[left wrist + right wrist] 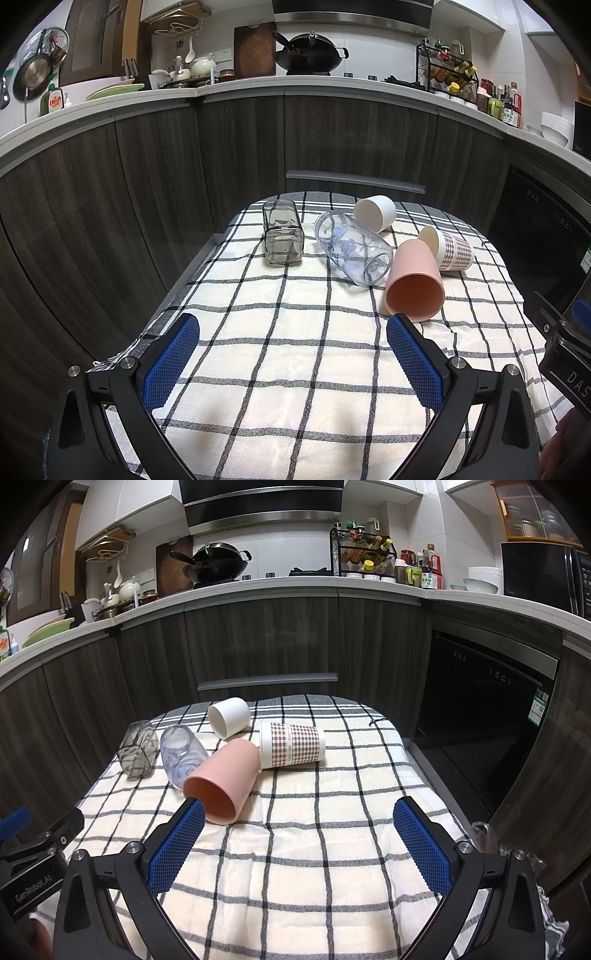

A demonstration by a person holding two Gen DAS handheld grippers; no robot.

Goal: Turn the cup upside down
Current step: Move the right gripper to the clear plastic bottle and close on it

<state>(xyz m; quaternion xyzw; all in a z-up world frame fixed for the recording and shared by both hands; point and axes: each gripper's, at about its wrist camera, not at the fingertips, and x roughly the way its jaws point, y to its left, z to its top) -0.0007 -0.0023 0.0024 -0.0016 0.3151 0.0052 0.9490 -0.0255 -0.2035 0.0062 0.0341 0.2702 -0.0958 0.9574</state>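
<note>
Several cups lie on their sides on a checked cloth [280, 354]. A pink cup [415, 282] [221, 779] lies nearest, mouth toward me. Behind it lie a plaid paper cup [452, 249] [293, 744], a white cup [375, 213] [229, 716], a clear blue-patterned glass [352, 251] [183, 755] and a square clear glass [282, 232] [137, 749]. My left gripper [293, 325] is open and empty, short of the cups. My right gripper [299, 808] is open and empty, its left finger [177, 845] close to the pink cup's mouth.
The cloth covers a small table in front of dark wood cabinets [236, 147]. A dark oven door [476, 716] stands to the right. The counter above holds a wok [308, 55], a spice rack [364, 555] and dishes. The right gripper's body shows at the left wrist view's edge [565, 354].
</note>
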